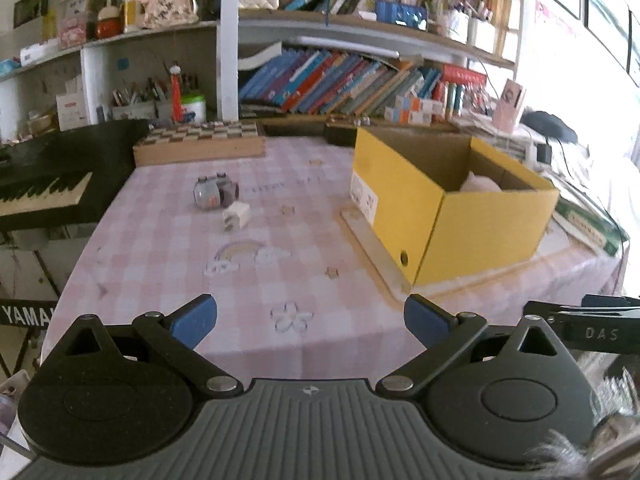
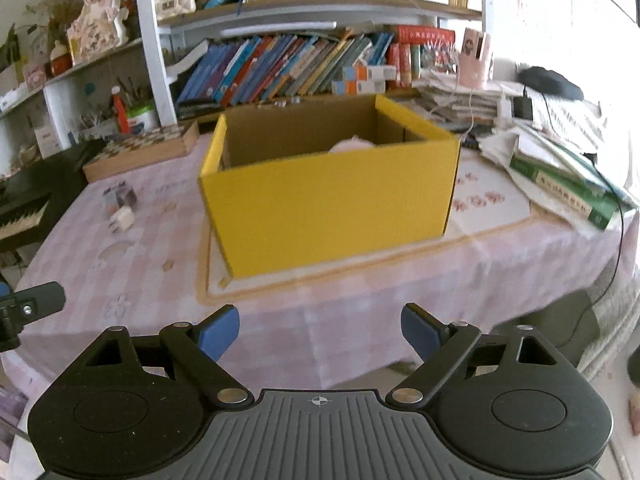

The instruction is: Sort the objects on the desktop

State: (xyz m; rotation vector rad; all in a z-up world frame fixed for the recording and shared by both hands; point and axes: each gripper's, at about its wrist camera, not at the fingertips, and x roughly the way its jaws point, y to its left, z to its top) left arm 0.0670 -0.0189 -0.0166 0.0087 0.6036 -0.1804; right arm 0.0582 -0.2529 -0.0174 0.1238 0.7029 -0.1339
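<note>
Crowded bookshelves [image 1: 340,80], keyboard [image 1: 40,192] left, bright window [image 2: 580,8].

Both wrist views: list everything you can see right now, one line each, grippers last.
Box: 1, yellow cardboard, open top, on a mat right of table centre.
Pink thing: 1, pale pink, inside the box, mostly hidden.
Grey gadget: 1, grey, on the tablecloth left of the box.
Charger: 1, white, just in front of the gadget.
Chessboard: 1, wooden, far edge of the table.
Tablecloth: 1, pink check.
Keyboard: 1, black, left of the table.
Books: many, mixed colours, on the shelves behind.
Green book: 1, table's right edge.
Left gripper: open, empty, blue pads.
Right gripper: open, empty, blue pads.
</note>
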